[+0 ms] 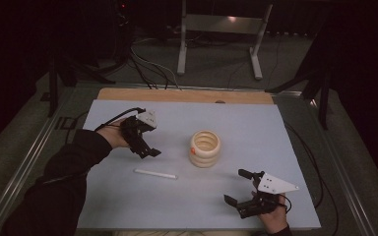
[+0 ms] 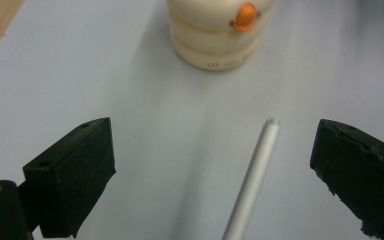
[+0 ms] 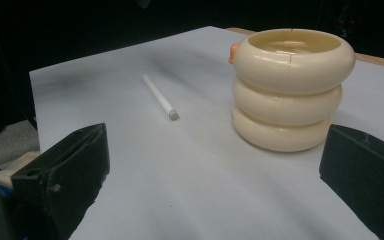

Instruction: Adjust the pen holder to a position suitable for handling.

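A glossy cream holder point(image 1: 204, 148) shaped like three stacked rings, with an orange knob, stands mid-mat point(image 1: 187, 206). A smooth white stick point(image 1: 155, 173) lies flat just near-left of it, below the left gripper point(image 1: 148, 154). The right gripper point(image 1: 237, 187) sits near-right. Both grippers' jaws are spread, empty.

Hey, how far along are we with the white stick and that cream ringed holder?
Nothing looks done: the white stick lies flat on the table, apart from the cream ringed holder. The left gripper hangs open over the stick; the right gripper is open, empty. Grasping and any placing remain.
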`<action>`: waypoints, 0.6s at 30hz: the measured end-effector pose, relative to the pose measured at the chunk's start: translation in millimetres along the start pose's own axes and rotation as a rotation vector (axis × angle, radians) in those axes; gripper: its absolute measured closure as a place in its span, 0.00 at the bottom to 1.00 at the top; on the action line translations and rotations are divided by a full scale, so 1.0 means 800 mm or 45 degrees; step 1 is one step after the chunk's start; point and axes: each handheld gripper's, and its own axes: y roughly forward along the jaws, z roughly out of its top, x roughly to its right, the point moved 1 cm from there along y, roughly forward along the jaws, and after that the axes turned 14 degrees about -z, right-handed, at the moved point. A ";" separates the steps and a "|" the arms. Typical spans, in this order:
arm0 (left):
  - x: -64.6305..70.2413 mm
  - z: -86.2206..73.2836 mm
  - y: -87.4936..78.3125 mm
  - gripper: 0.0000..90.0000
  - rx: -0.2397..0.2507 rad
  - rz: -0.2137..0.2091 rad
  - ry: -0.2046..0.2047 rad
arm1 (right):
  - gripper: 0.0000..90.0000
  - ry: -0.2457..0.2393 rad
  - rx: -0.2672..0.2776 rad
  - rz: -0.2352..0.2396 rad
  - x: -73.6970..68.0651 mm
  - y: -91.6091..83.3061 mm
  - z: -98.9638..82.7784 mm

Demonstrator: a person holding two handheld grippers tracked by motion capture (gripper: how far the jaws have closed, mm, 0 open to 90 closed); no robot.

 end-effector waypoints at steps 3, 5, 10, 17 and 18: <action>0.005 -0.002 0.002 0.05 -0.023 -0.012 0.041 | 0.00 0.003 0.000 0.000 0.001 0.000 0.000; 0.008 -0.002 0.003 0.05 -0.055 -0.028 0.068 | 0.00 0.001 -0.001 0.002 0.000 0.000 0.000; 0.014 -0.002 0.010 0.05 -0.145 -0.020 0.103 | 0.00 0.001 0.000 0.001 0.001 -0.001 -0.002; 0.022 -0.002 0.023 0.05 -0.233 -0.025 0.150 | 0.00 -0.003 0.002 0.000 0.001 -0.004 -0.001; 0.023 -0.002 0.025 0.05 -0.240 -0.028 0.153 | 0.00 -0.002 0.003 0.000 0.001 -0.004 -0.001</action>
